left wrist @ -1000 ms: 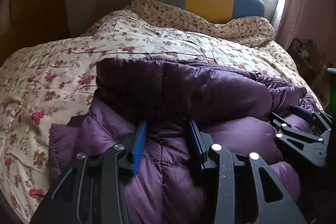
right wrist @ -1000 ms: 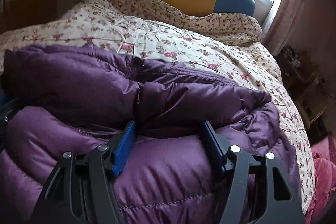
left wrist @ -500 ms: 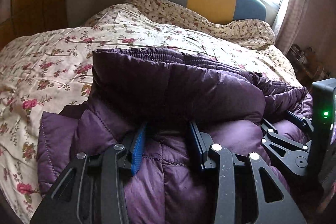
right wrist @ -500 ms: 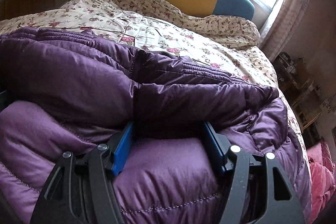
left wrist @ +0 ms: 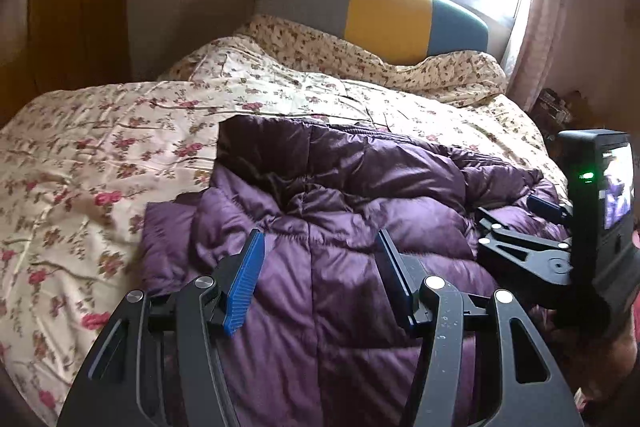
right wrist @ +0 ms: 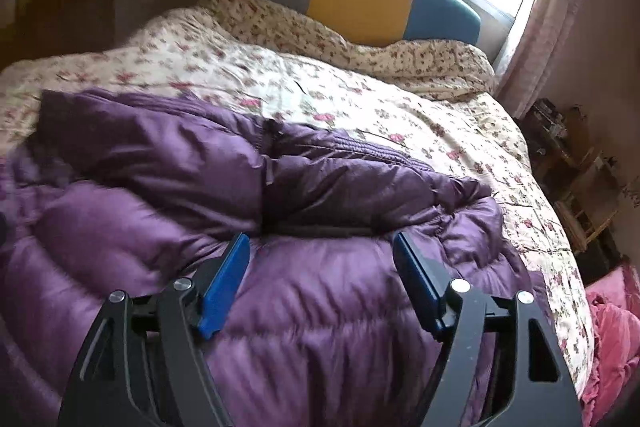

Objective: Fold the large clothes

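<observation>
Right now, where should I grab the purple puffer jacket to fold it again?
Probably grip the purple puffer jacket at its thin left edge, coming from the left with the left gripper: there it lies flat on the bedspread, while the middle is too puffy.

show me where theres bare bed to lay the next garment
Free: the floral quilt left of the purple jacket, and the strip between jacket and headboard. Crowded: the near edge, under both open claws, left and right.
</observation>
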Demonstrator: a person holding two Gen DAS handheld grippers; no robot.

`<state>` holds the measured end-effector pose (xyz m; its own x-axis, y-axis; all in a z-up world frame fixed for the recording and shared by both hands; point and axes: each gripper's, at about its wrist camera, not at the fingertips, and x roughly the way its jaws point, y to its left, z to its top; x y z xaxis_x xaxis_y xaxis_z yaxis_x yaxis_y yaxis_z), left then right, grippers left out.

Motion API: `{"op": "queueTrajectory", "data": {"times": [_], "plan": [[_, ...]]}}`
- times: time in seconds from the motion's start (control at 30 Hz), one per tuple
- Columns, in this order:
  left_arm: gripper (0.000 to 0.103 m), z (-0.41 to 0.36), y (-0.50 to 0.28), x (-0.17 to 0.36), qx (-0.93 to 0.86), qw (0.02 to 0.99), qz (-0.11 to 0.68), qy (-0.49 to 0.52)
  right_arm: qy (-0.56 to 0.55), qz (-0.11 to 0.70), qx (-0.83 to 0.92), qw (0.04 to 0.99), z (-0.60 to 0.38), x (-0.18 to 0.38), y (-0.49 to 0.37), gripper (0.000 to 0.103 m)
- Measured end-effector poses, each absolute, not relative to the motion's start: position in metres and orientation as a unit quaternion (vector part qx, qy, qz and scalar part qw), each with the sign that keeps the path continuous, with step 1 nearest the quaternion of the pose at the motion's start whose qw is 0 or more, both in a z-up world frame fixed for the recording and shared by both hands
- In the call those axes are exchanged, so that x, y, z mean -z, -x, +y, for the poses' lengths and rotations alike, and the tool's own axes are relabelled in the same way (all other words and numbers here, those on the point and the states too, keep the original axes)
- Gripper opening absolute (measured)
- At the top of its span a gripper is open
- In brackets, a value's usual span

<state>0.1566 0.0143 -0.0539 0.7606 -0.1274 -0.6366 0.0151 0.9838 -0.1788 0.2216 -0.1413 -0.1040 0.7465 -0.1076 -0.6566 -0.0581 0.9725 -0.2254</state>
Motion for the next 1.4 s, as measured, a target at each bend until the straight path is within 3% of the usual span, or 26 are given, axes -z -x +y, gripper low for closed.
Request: {"op": "queueTrajectory", "data": {"times": [0.4,1.1,1.4], "plan": [[0.057,0.025,-0.124,0.054,0.042,0.936,0.338,0.088,0.071,0.371,-0.053,0.924,-0.139,0.094,-0.158,0.053],[0.057,0.042,-0.135,0.098,0.047,0.916,0.376,0.127,0.093,0.405,-0.029,0.909,-0.12,0.144,-0.172,0.054],[0.057,0.063,-0.12,0.085,0.057,0.911,0.367,0.178,0.087,0.398,-0.033,0.913,-0.125,0.136,-0.166,0.055]]}}
